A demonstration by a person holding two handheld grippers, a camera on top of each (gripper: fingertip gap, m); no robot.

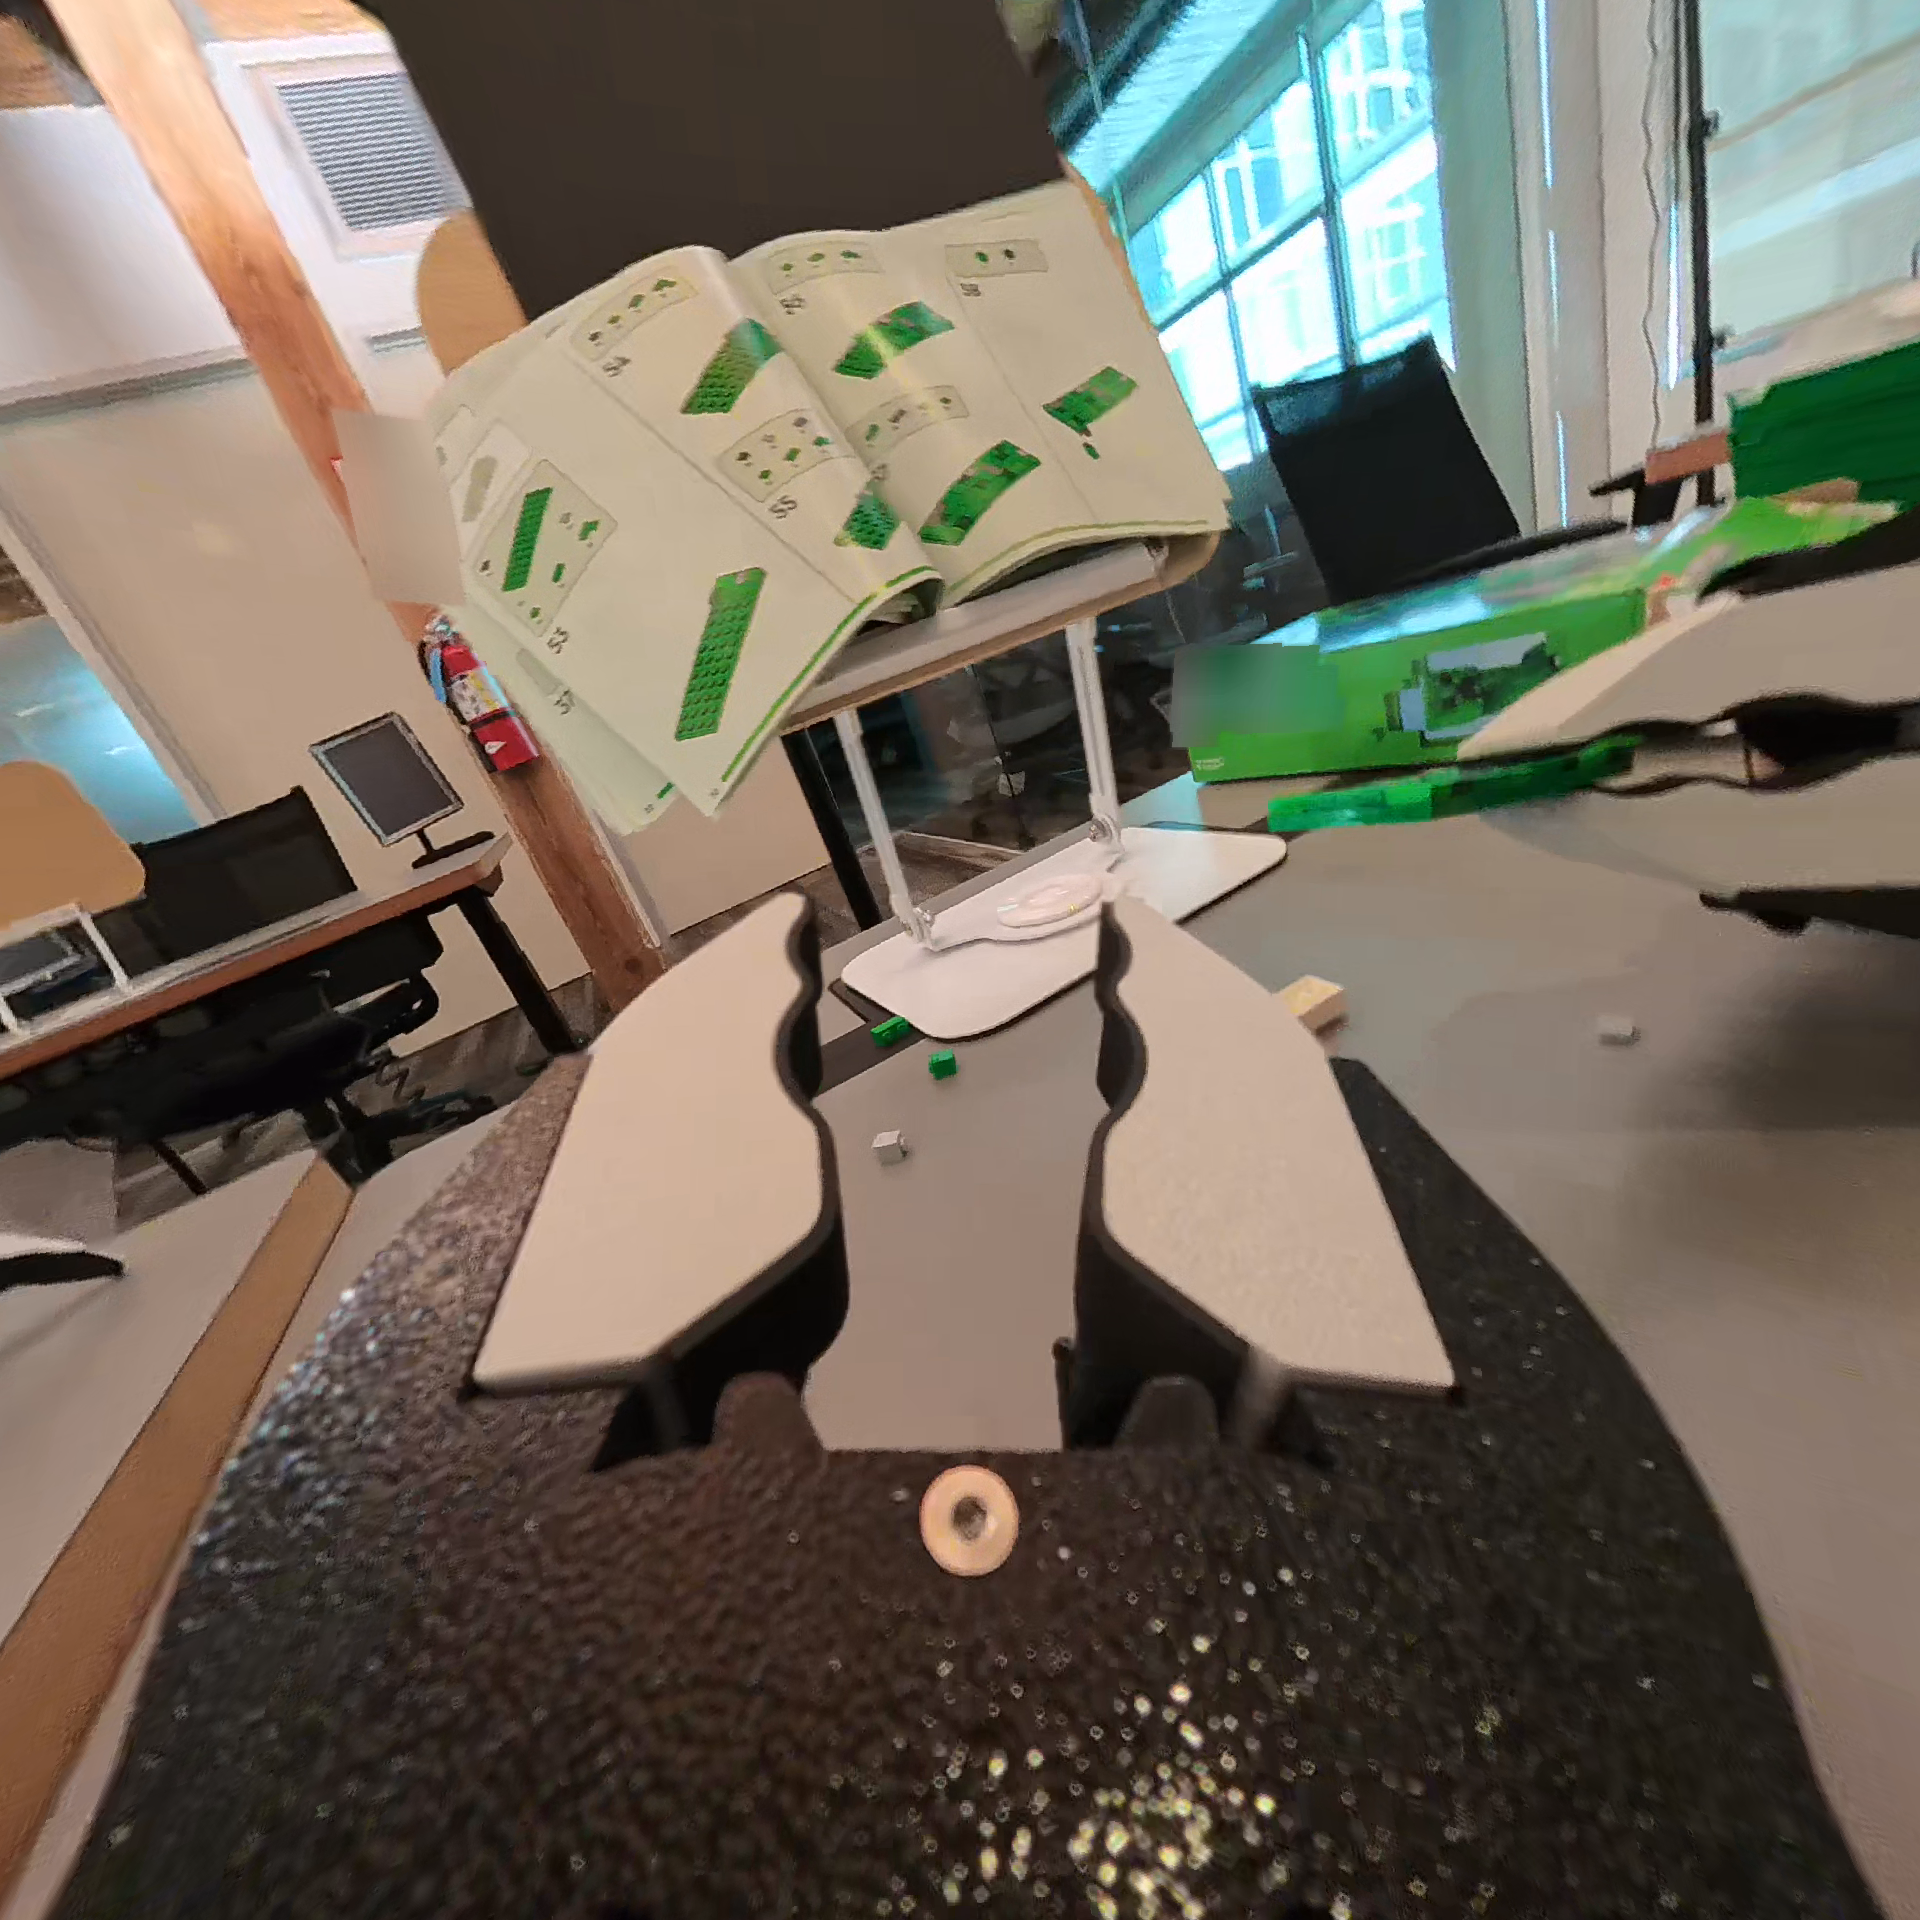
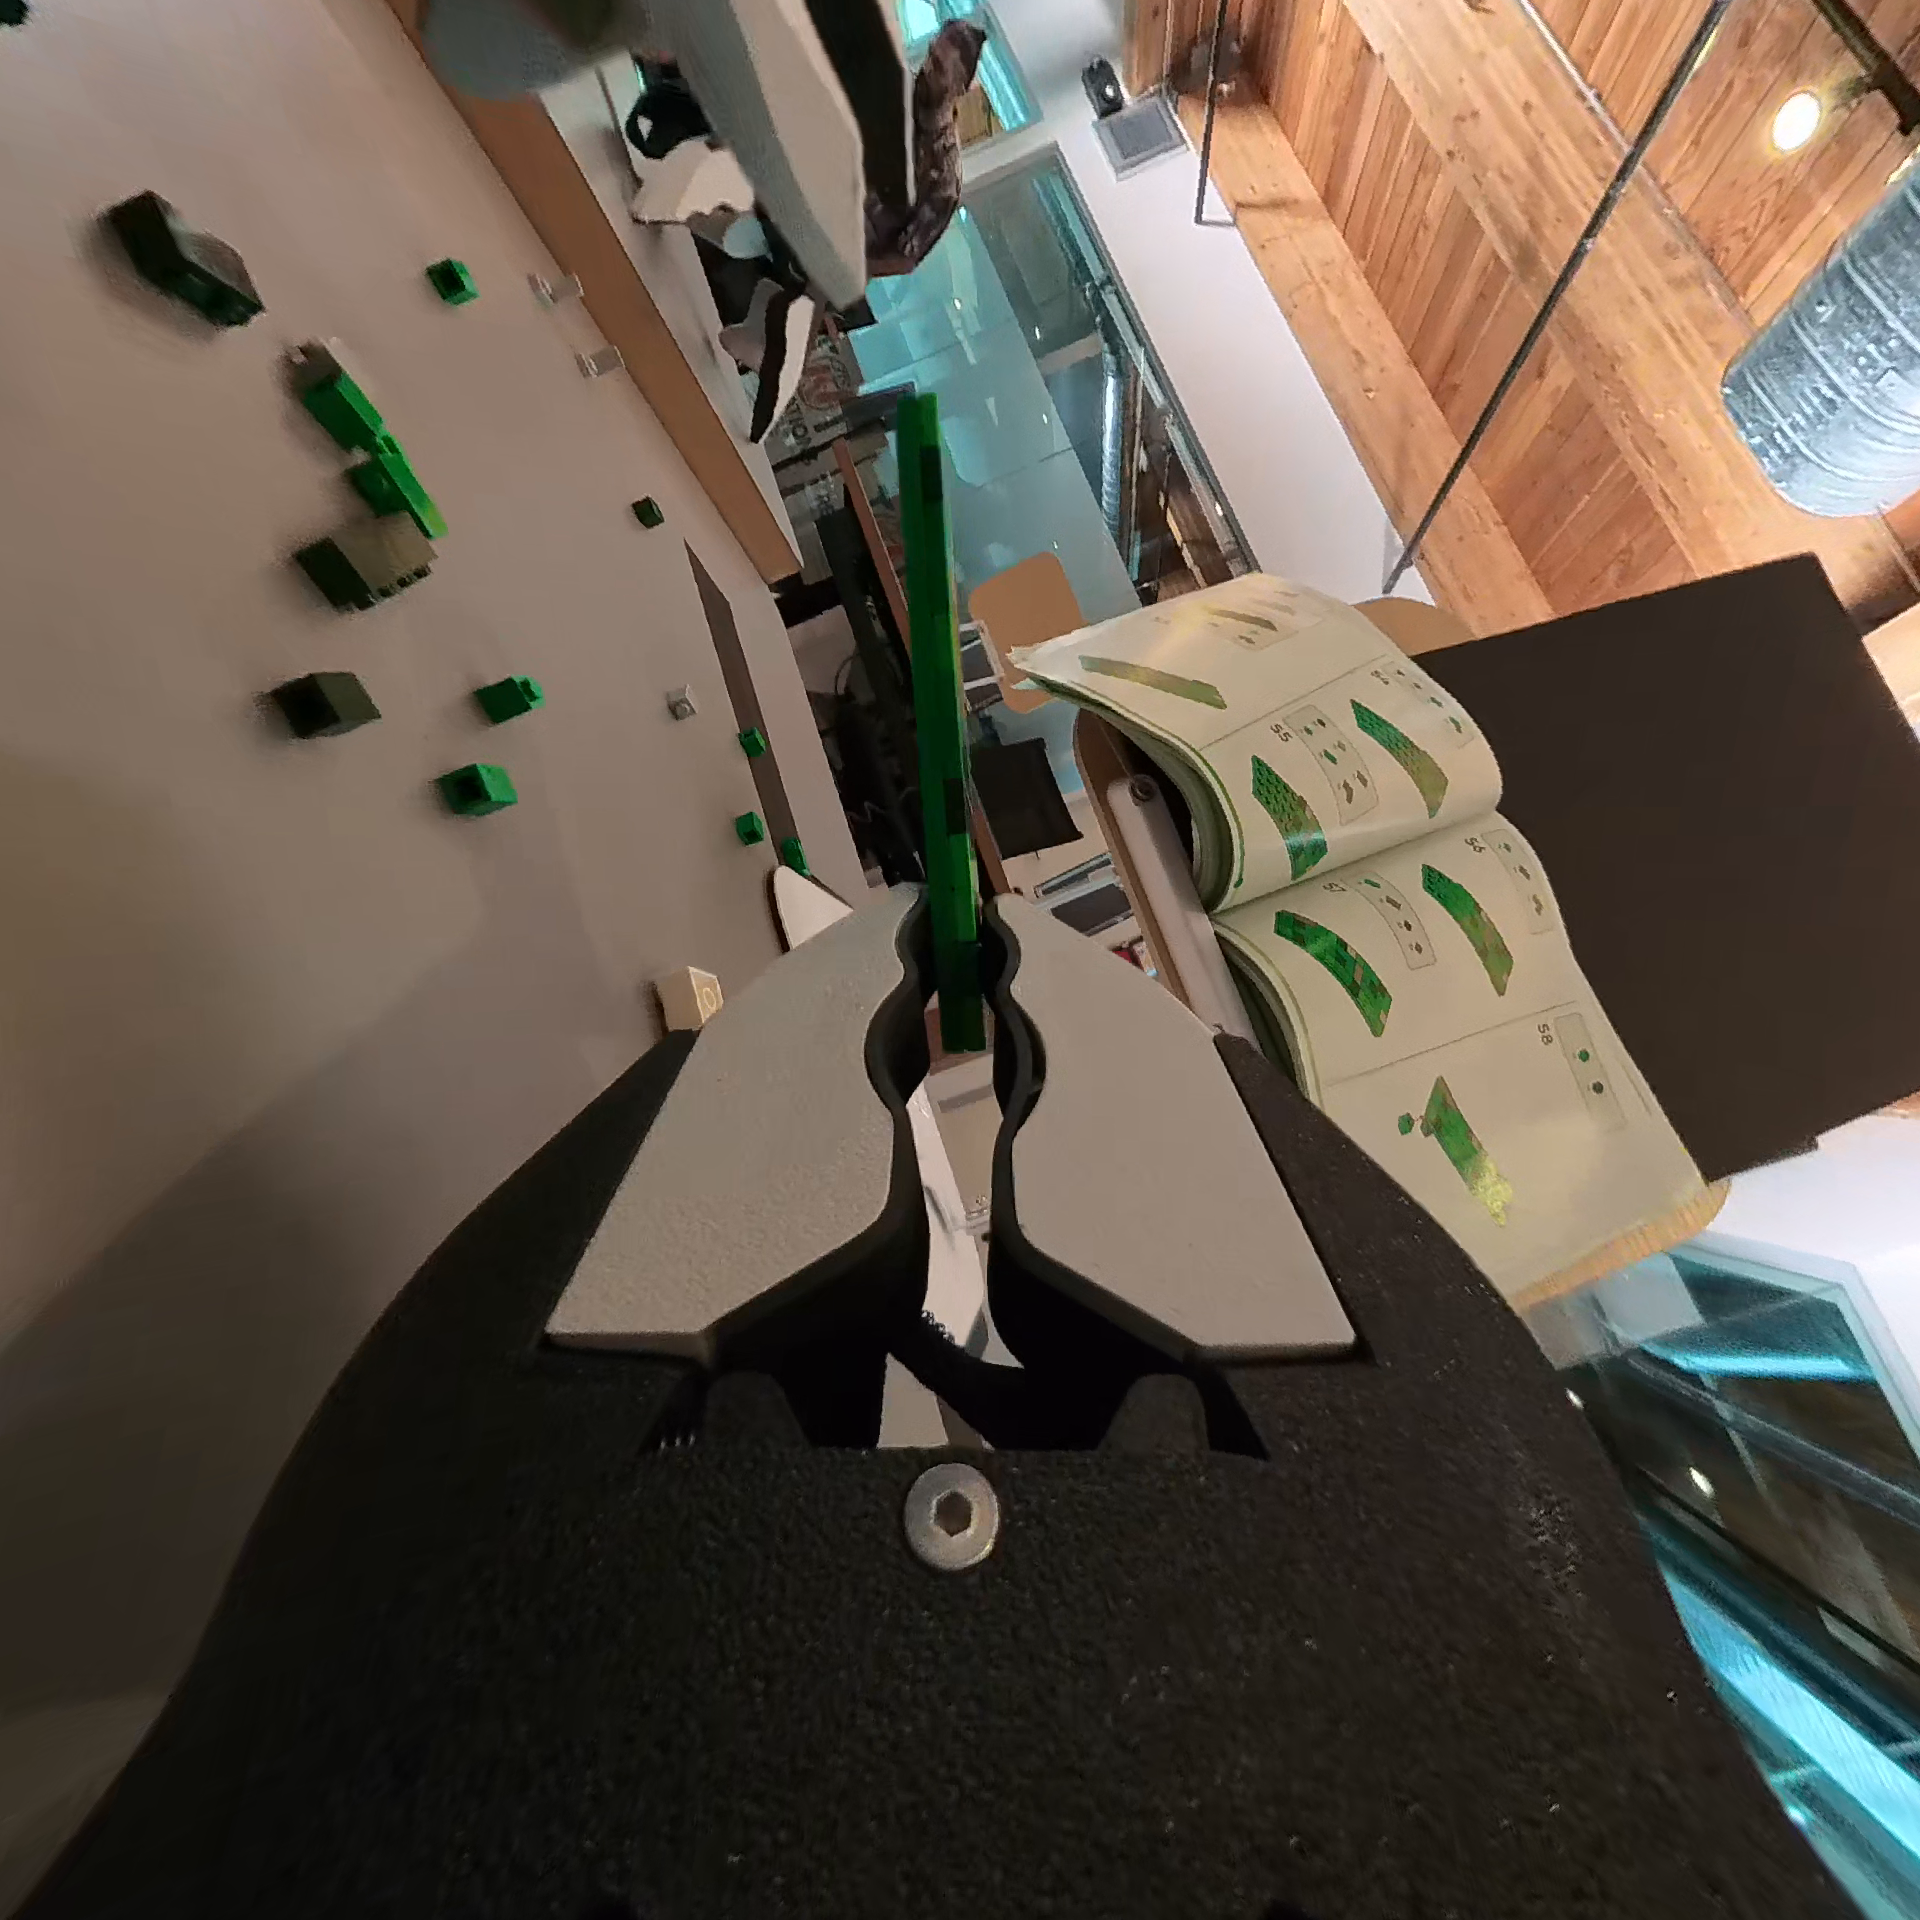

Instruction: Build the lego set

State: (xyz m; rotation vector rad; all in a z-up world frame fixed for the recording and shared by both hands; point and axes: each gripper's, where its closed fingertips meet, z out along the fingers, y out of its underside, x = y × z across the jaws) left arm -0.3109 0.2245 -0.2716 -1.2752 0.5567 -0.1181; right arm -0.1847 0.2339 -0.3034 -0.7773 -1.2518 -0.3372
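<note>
Tabletop grey, carries everything. Instruction booklet open on stand, far side. Green plate clamped edge-on in my right tongs, held clear of tabletop; thin, stiff, light, slick plastic. Judge grip best near end, across flat faces. My left tongs apart, empty. Small green bricks loose ahead: feather-light, skittish, pinch on side walls.
</note>
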